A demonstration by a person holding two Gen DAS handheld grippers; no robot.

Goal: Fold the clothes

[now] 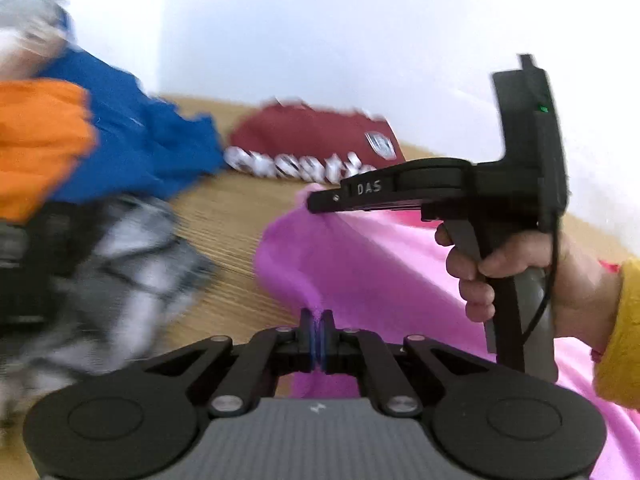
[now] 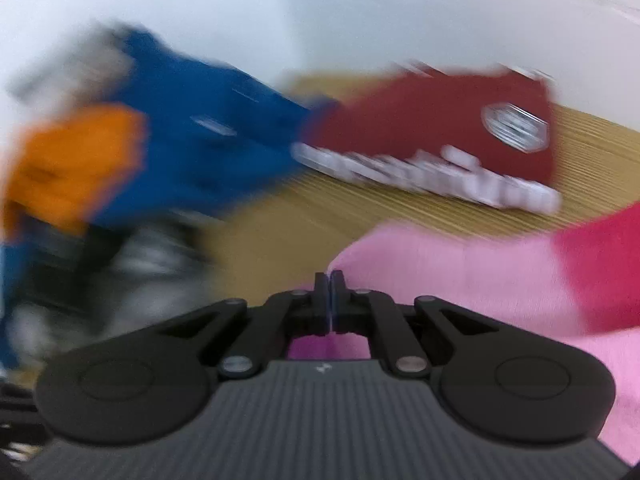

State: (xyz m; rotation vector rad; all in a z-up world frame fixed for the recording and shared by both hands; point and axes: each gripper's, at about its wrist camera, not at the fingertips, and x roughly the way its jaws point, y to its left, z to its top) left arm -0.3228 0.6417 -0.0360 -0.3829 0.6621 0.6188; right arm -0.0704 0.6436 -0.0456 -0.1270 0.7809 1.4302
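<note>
While both views are smeared by motion, the pink garment [image 1: 360, 272] can be seen lying across the right side of the wooden desk [image 1: 232, 216], its near edge lifted. The left gripper [image 1: 318, 320] has its fingers [image 1: 306, 328] pressed together on a pinch of that pink cloth, which rises into the gap between them. The right gripper [image 2: 330, 280] is also clamped tight, with the edge of the pink garment [image 2: 460, 280] at its fingertips and more pink cloth showing beneath; in the left view its tip sits on a raised fold of the garment, and a hand [image 1: 520, 272] in a yellow sleeve [image 1: 624, 340] grips its handle. Farther back lies a folded dark red shirt [image 2: 432, 120] with white lettering. To the left a heap holds blue [image 2: 200, 128], orange [image 2: 76, 160] and grey-black [image 1: 120, 260] clothes.
</note>
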